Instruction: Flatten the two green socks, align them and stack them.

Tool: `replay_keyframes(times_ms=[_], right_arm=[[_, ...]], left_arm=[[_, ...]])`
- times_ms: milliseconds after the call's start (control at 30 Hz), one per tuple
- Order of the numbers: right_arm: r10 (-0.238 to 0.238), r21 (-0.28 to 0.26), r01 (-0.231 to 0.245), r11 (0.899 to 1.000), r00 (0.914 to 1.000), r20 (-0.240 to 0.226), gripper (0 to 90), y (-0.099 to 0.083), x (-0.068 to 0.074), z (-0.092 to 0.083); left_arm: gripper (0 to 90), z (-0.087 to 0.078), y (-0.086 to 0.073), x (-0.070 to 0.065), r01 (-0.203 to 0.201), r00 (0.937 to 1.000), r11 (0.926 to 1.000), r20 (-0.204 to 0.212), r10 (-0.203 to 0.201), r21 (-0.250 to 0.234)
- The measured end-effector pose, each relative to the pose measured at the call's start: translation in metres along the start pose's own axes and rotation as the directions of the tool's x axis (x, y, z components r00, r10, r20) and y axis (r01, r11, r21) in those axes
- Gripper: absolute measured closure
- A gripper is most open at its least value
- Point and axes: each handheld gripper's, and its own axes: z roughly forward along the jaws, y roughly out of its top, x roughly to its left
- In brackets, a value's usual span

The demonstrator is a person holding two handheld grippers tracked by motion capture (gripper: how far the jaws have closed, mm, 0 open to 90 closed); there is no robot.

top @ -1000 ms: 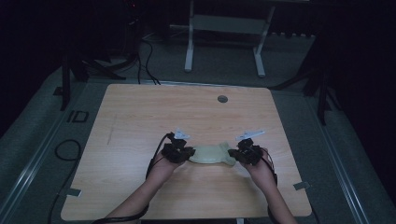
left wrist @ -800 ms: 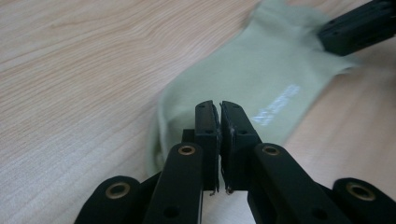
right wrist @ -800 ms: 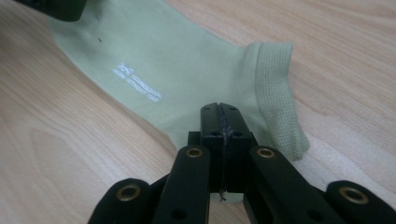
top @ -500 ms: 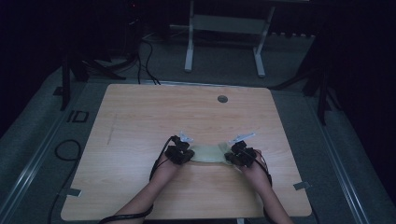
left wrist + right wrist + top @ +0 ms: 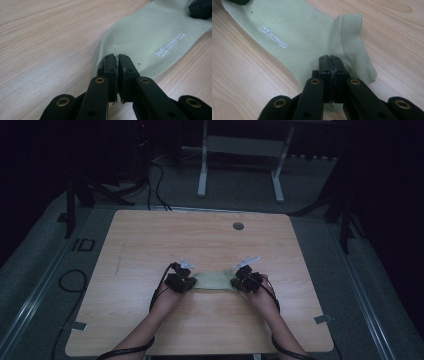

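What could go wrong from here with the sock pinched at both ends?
1. The left gripper pinches only the edge of the sock; a pull might slip it free.
2. The right gripper holds near the ribbed cuff, which could stretch or fold over.
3. Uneven pulling may drag the sock across the table.

From my seat I see a pale wood-grain counter [image 5: 150,240] with rounded corners, and a small round grey grommet [image 5: 238,226] set near its far edge. Beyond it on the grey carpet floor [image 5: 310,185] stands a white metal frame [image 5: 240,150] on two legs. Black cables [image 5: 155,180] trail across the floor at the far left, beside dark stands [image 5: 75,200].
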Motion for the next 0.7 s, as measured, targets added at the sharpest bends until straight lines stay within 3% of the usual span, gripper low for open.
replay_keyframes(times_ms=[267,433,500,533,700], right_arm=[[0.025,-0.009,-0.025,1.0,0.9996,-0.016,84.6,0.002,-0.002,0.002],[0.031,-0.026,-0.032,0.999,0.9989,-0.035,81.2,0.004,-0.004,-0.009],[0.027,-0.034,-0.028,0.999,0.9989,-0.038,80.3,0.004,-0.004,-0.013],[0.019,-0.043,-0.021,0.999,0.999,-0.04,77.4,0.005,-0.003,-0.019],[0.008,-0.067,-0.012,0.998,0.9984,-0.056,66.4,0.004,-0.003,-0.029]], left_arm=[[82.8,0.0,0.001,0.002,0.009,0.9999,1.0,0.007,-0.009,-0.001],[66.1,-0.009,0.004,-0.008,-0.006,0.9993,0.9991,0.037,0.008,-0.041],[65.8,-0.014,0.006,-0.012,-0.014,0.9982,0.9981,0.057,0.017,-0.06],[60.3,-0.015,0.006,-0.013,-0.014,0.9981,0.9978,0.059,0.018,-0.064],[54.6,-0.025,0.004,-0.02,-0.026,0.9966,0.9942,0.076,0.034,-0.104]])
